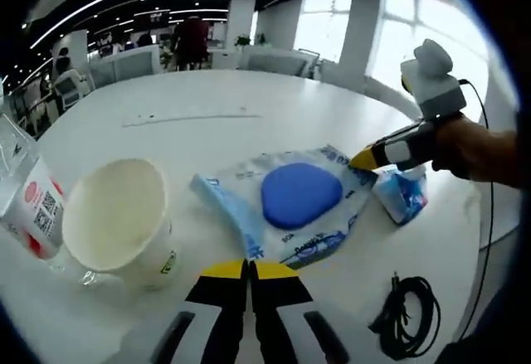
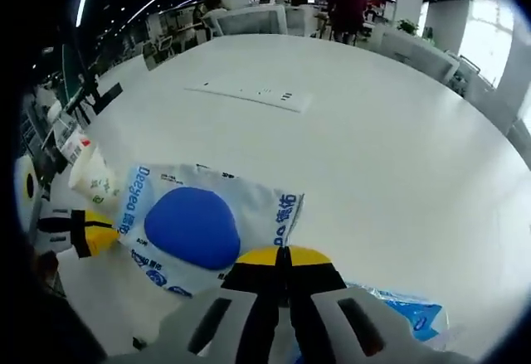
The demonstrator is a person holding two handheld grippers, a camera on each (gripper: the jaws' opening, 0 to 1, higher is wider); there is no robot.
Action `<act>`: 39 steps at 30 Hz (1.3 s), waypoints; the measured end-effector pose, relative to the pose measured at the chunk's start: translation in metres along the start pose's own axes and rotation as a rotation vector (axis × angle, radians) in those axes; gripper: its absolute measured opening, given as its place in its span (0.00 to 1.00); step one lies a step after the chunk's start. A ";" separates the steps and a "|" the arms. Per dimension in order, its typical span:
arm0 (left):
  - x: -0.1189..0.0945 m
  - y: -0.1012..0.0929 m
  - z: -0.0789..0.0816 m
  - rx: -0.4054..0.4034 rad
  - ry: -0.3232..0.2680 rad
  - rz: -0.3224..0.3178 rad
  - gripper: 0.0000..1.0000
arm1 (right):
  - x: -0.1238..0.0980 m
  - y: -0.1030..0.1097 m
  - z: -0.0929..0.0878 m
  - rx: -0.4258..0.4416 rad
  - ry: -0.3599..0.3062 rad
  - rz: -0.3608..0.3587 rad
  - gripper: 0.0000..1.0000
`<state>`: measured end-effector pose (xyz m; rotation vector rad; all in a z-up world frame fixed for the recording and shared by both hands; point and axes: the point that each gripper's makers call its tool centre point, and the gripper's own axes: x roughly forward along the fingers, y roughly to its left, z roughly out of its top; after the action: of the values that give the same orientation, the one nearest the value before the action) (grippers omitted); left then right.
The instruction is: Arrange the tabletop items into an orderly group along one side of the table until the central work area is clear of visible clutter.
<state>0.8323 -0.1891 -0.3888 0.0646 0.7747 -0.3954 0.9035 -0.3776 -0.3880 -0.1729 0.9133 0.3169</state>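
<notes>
A white and blue wipes pack [image 1: 332, 219] [image 2: 265, 202] with a round blue lid [image 1: 300, 194] [image 2: 192, 225] lies flat on the white table [image 1: 207, 144]. My left gripper [image 1: 247, 268] [image 2: 93, 233] is shut, its yellow tips at the pack's near edge. My right gripper [image 2: 282, 256] [image 1: 362, 160] is shut too, with its tips at the pack's opposite corner. Whether either one pinches the wrapper's edge is unclear. A small blue tissue pack [image 1: 403, 196] [image 2: 408, 314] lies just beside the right gripper. A paper cup [image 1: 120, 225] [image 2: 91, 178] stands left of the wipes.
A clear bottle with a red label [image 1: 26, 202] [image 2: 75, 144] stands beside the cup. A coiled black cable [image 1: 408, 314] lies near the table's edge. A flat white power strip [image 2: 249, 94] sits mid-table. A hand [image 1: 477, 150] holds the right gripper. Desks and people fill the far room.
</notes>
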 end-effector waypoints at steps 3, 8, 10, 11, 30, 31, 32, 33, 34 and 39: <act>-0.004 0.003 0.001 0.000 -0.011 0.005 0.00 | -0.002 0.002 -0.003 0.001 0.004 0.003 0.00; -0.007 0.003 0.006 0.030 -0.036 0.002 0.00 | -0.009 0.000 -0.002 -0.001 -0.008 -0.001 0.00; -0.008 0.004 0.007 0.043 -0.043 0.003 0.00 | -0.015 0.001 -0.002 0.012 -0.019 -0.001 0.00; -0.008 0.004 0.008 0.046 -0.045 0.003 0.00 | -0.018 0.002 -0.002 0.014 -0.025 -0.003 0.00; -0.015 0.012 0.002 0.183 -0.045 0.004 0.00 | -0.050 0.021 -0.031 0.122 -0.111 -0.025 0.00; -0.015 0.011 0.000 0.188 -0.041 0.003 0.00 | -0.050 0.020 -0.031 0.129 -0.118 -0.026 0.00; -0.016 0.012 -0.001 0.194 -0.040 0.003 0.00 | -0.050 0.021 -0.033 0.142 -0.122 -0.026 0.00; -0.016 0.012 -0.001 0.194 -0.038 0.002 0.00 | -0.049 0.021 -0.034 0.144 -0.124 -0.028 0.00; -0.016 0.012 -0.001 0.193 -0.036 0.000 0.00 | -0.048 0.021 -0.036 0.145 -0.124 -0.029 0.00; -0.015 0.014 -0.004 0.206 -0.023 -0.005 0.00 | -0.046 0.029 -0.050 0.145 -0.105 -0.026 0.00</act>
<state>0.8251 -0.1710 -0.3822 0.2508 0.7093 -0.4792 0.8301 -0.3739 -0.3814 -0.0344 0.8262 0.2326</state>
